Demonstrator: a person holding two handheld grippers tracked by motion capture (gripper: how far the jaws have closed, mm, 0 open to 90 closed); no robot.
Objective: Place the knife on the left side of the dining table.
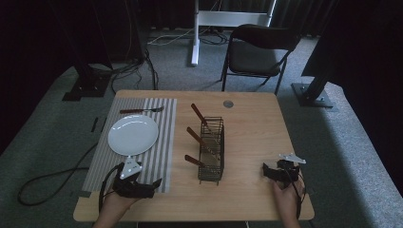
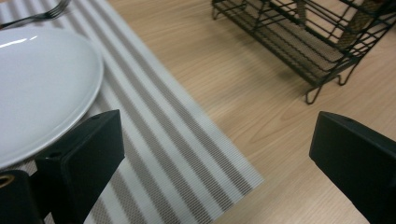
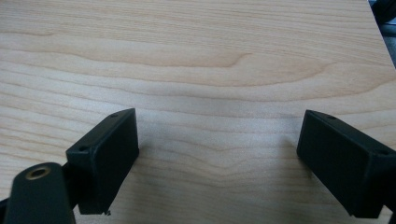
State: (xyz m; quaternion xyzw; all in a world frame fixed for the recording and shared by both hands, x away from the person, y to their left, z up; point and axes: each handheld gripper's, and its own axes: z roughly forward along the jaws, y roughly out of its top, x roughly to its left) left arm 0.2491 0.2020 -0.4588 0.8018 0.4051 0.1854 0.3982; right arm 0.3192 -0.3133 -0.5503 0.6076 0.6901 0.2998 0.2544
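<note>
Both grippers, left (image 1: 151, 184) and right (image 1: 266, 171), resting low in frame, fingers spread, empty. Start of table-setting, probably. Next: reach to rack (image 1: 211, 149) at centre, grasp a handle (image 1: 194, 161).

In the left gripper view the white plate (image 2: 42, 84) runs off the picture's left edge, and the fork (image 2: 39, 14) beyond it is cut at the top, its handle out of frame. The wire basket (image 2: 299, 42) is cropped at the top right corner, so the wooden handles (image 2: 359, 21) in it show as slivers. In the high view the working ends of those handles (image 1: 202, 142) are hidden inside the basket (image 1: 211, 149), too small to tell whether knives or spoons
</note>
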